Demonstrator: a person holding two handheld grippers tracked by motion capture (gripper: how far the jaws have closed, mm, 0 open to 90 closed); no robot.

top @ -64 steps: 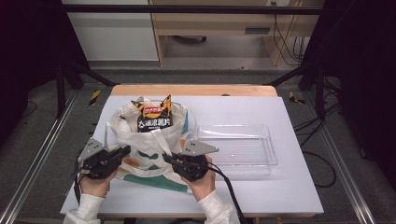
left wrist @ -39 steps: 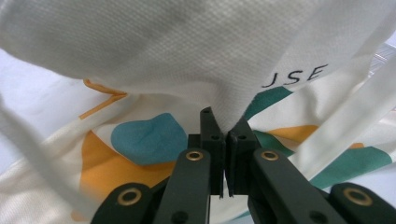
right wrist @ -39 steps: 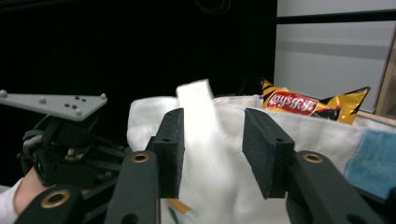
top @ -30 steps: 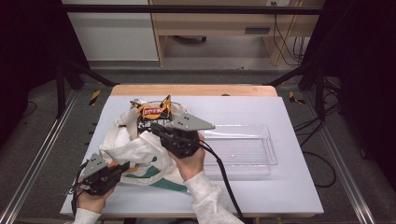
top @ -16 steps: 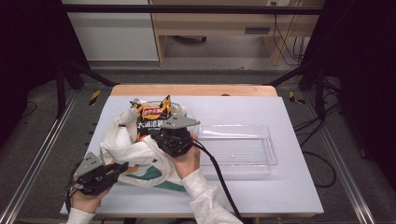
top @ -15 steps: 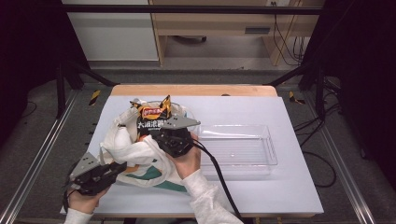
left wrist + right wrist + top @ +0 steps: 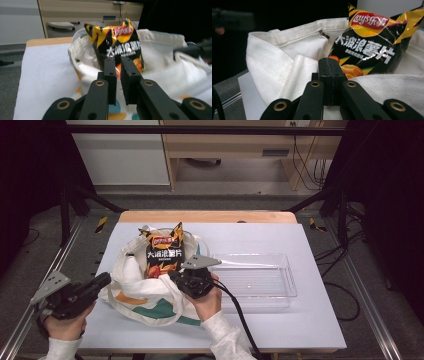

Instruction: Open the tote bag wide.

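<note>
Left gripper [image 7: 102,281] has pulled off the tote bag [image 7: 145,292], jaws closing, narrowly apart; right gripper [image 7: 331,75] jaws pinch the bag's rim below the chip packet [image 7: 372,50]

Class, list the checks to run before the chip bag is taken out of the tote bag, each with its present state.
1. Chip bag upright in the tote bag: ok.
2. Tote bag mouth open around it: ok.
3. Clear tray empty to receive it: ok.
4. Right gripper at the bag's rim, jaws shut; cloth pinched: cannot tell.
5. Left gripper ready to grasp: not ok; jaws have just been closing, narrow gap, nothing between.
</note>
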